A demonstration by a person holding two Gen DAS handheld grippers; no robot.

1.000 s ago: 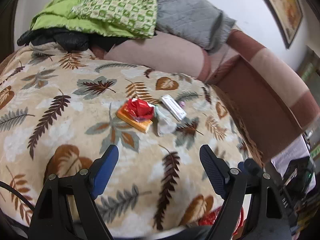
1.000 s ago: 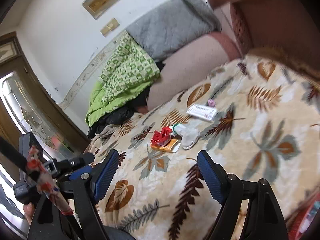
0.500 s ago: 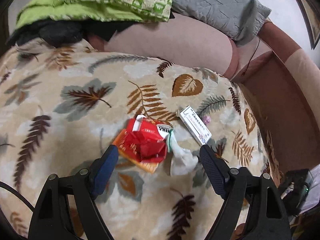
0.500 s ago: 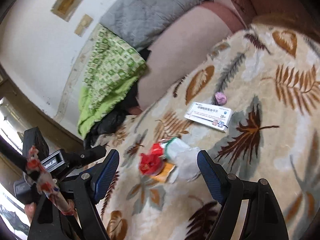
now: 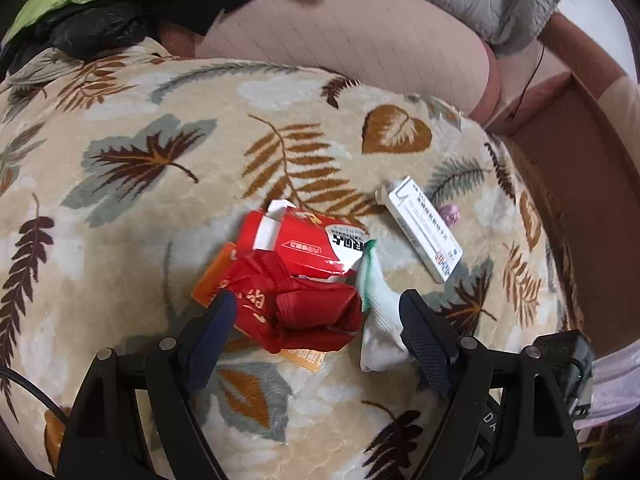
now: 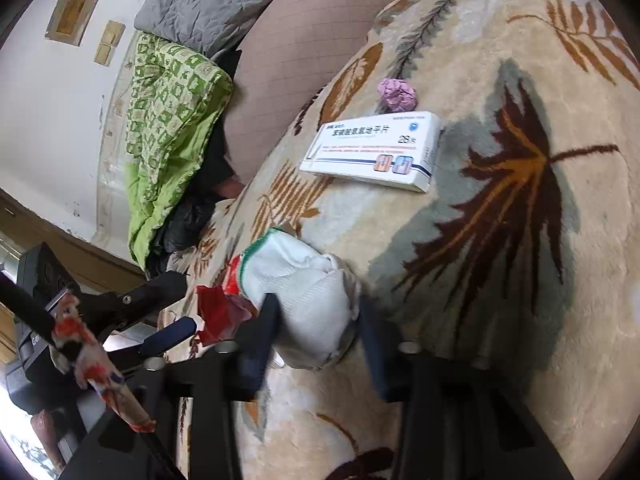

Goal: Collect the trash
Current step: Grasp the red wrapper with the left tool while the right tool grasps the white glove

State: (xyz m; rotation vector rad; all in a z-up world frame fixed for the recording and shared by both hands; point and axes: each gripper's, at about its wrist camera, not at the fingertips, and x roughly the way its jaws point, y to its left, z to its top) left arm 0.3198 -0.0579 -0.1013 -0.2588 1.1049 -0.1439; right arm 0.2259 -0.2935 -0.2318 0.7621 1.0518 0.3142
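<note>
Trash lies clustered on the leaf-patterned blanket [image 5: 120, 240]: the crumpled red wrapper [image 5: 304, 312] sits between the open left hand-held gripper [image 5: 316, 320]; the right hand-held gripper [image 6: 316, 320], part-closed, straddles the white wad [image 6: 308, 296].

The left gripper [image 5: 316, 314] sits low in its frame, fingers spread wide. The right gripper [image 6: 318, 322] (motion-blurred) sits at lower centre, fingers narrower but still apart.

Leaf-print blanket [image 5: 132, 184], white wall [image 6: 36, 92]
</note>
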